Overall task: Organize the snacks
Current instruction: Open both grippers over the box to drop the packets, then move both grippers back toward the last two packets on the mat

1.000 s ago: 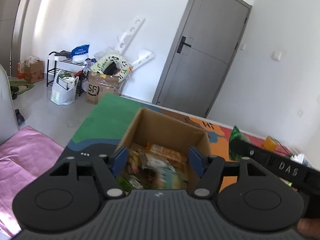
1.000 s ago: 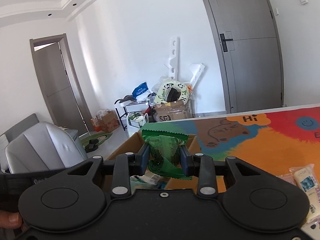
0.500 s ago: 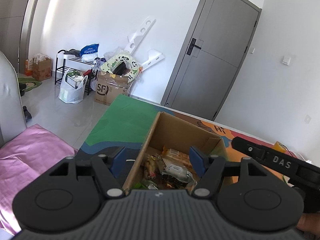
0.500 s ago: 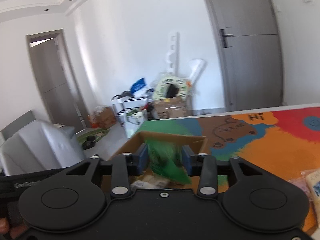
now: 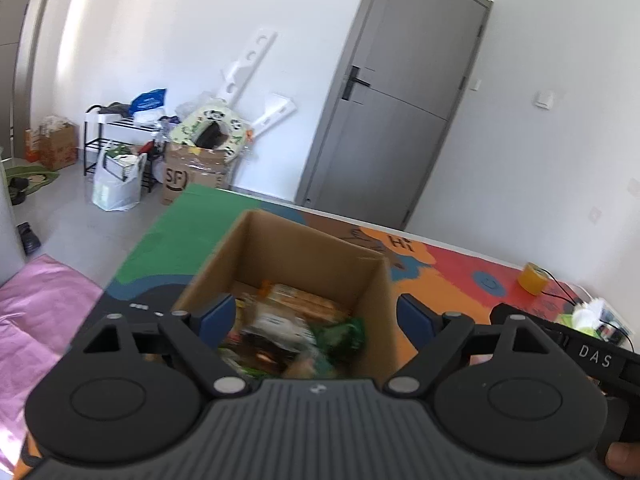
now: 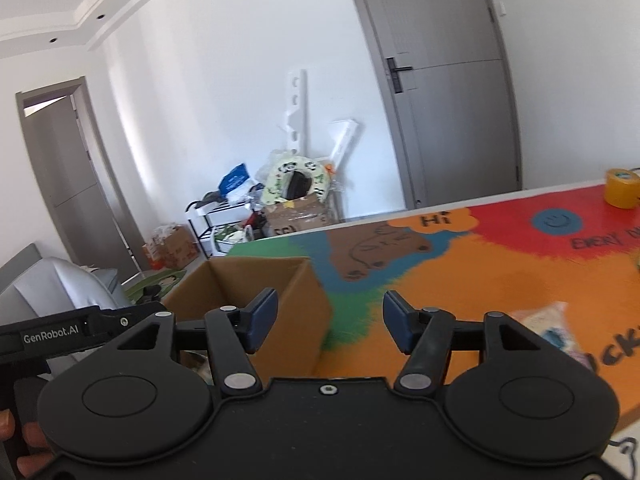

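Left wrist view, left to right, taking the box [image 5: 296, 264] as the landmark: a pink cloth [image 5: 36, 320] lies low to the left of it, and beyond it on the floor stand a white bag [image 5: 116, 184], a black rack [image 5: 120, 136] and a carton [image 5: 192, 172] topped by a panda ring [image 5: 212, 132], all against the far wall. The box stands open on the mat [image 5: 188, 224], its near part framed by the left gripper [image 5: 316, 318], whose jaws are opening; its blue pads sit one over the box's left wall and one outside its right wall, pressing on nothing. Inside the box lie blurred snacks [image 5: 280, 324], among them a green packet [image 5: 344, 332] toward the right wall and an orange-tan pack [image 5: 296, 300] behind. Right of the box, a grey door [image 5: 400, 128] fills the far wall, a yellow tape roll [image 5: 532, 278] rests on the mat, and the black body of the other tool crosses the lower right corner. In the right wrist view the box [image 6: 256, 284] sits left of centre; the right gripper [image 6: 330, 320] has its left pad over the box's right wall and its right pad over the orange mat [image 6: 460, 280], jaws opening with nothing between them. Right of the box, a pale packet [image 6: 556, 328] lies blurred on the mat, and the tape roll [image 6: 622, 188] stands at the far right.
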